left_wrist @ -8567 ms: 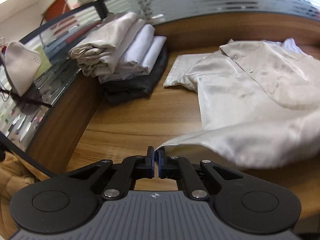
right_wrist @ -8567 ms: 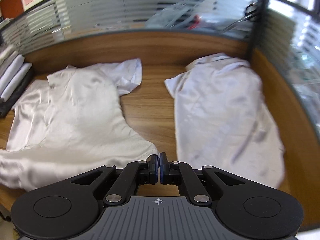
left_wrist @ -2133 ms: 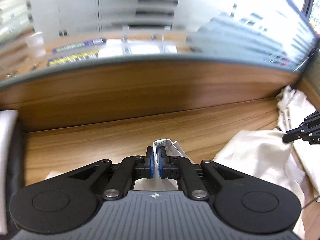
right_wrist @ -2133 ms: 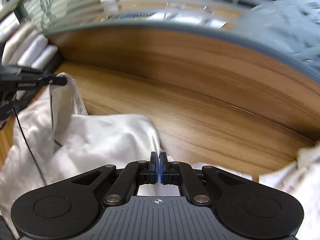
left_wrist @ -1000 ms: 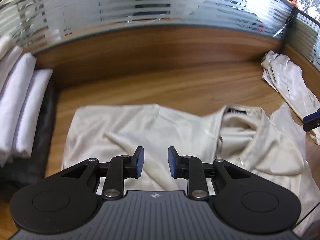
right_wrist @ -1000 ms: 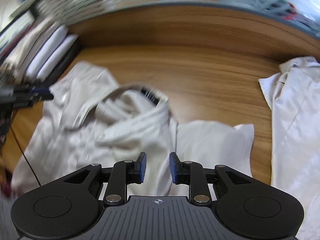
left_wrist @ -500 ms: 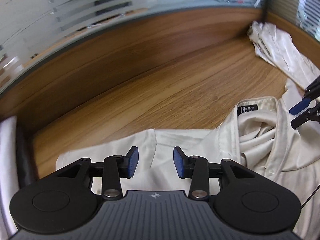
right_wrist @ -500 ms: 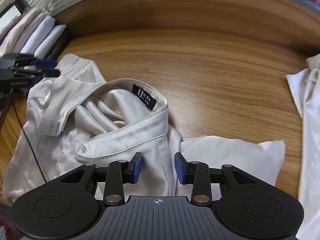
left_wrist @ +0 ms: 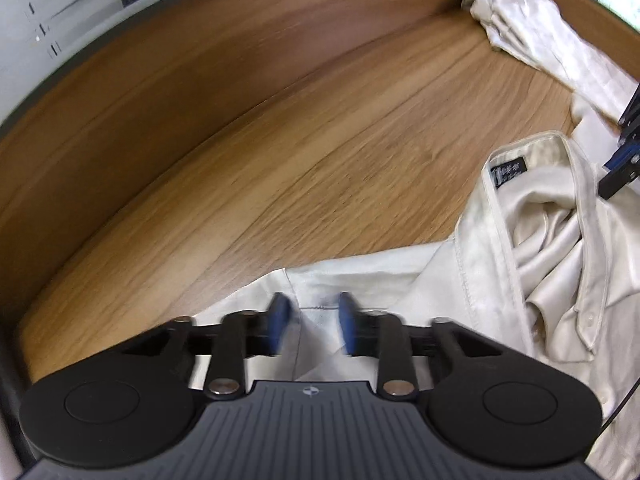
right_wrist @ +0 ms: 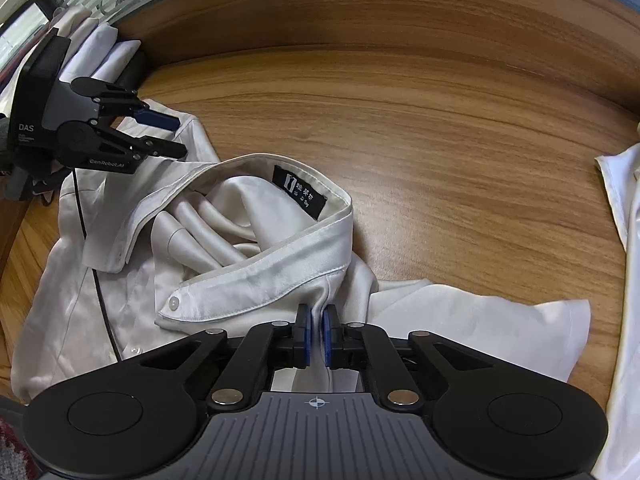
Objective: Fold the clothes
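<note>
Right wrist view: the right hand-held gripper [right_wrist: 315, 338] is now seen closed on the shirt [right_wrist: 224, 248], with a ridge of cloth pinched between its blue pads just below the collar [right_wrist: 260, 276]; half a second earlier its jaws were spread above the same place. In the left wrist view the left hand-held gripper [left_wrist: 312, 328] is blurred, because its jaws are closing; the pads are still seen apart, with the shoulder cloth and a seam lying between them, so a firm grip cannot be confirmed there yet. The shirt lies on the desk [right_wrist: 460, 140] under and in front of both grippers, its collar open and the black label [right_wrist: 299, 196] turned up. Another pale garment [left_wrist: 532, 28] lies far ahead to the right of the left gripper, and a stack of folded clothes [right_wrist: 100, 48] is behind the left gripper in the right view. It is judged that both shoulders are being taken, so that the shirt can be lifted or straightened for the first fold.
</note>
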Demonstrator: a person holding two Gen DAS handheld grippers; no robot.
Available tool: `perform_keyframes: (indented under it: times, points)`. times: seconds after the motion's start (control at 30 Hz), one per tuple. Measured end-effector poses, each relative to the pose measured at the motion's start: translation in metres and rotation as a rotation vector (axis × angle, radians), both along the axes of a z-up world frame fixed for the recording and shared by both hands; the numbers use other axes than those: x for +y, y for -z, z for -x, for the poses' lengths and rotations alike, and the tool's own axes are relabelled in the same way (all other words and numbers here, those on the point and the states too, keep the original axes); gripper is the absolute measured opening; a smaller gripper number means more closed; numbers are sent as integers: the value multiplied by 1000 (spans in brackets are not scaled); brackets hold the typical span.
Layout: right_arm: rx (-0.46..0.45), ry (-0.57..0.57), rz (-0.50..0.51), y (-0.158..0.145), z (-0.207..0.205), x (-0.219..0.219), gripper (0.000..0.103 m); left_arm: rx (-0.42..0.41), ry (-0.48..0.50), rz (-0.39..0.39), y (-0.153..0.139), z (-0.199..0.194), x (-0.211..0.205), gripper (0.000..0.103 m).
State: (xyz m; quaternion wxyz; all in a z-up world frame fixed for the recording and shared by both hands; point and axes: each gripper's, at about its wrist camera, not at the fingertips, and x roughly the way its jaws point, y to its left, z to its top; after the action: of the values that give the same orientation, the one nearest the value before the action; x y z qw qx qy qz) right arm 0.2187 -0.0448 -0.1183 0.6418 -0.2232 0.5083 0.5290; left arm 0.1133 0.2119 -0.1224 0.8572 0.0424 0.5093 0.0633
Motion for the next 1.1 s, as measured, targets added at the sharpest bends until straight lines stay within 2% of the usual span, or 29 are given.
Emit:
perform_keyframes:
  times: [0.1, 0.2, 0.33, 0.47, 0.63, 0.83, 1.0, 1.07, 1.1]
  points:
    - [-50, -19, 5, -6, -1, 4, 5, -39, -42, -40, 0, 3, -2, 3]
    - [-127, -51, 1, -16, -3, 12, 5, -107, -159, -44, -10, 6, 9, 3]
    - [-276, -100, -29, -36, -15, 30, 4, -188, -350, -8, -31, 7, 41, 3]
    - [-400, -139, -80, -52, -37, 61, 4, -230, -495, 45, -41, 4, 71, 3]
    - [-532, -191, -106, -46, -67, 115, 4, -249, -648, 94, -38, -4, 100, 3]
    - [-554, -224, -59, -6, -92, 162, 3, -217, -730, 64, -21, -18, 117, 3]
    - [-521, -148, -41, 9, -117, 174, 3, -203, -787, 99, -1, -2, 132, 5]
    - [-497, -121, -53, 2, -121, 172, 4, -216, -799, 134, -3, 4, 134, 15]
    - [-485, -108, -58, -1, -123, 171, 4, -230, -800, 140, -6, 7, 134, 32]
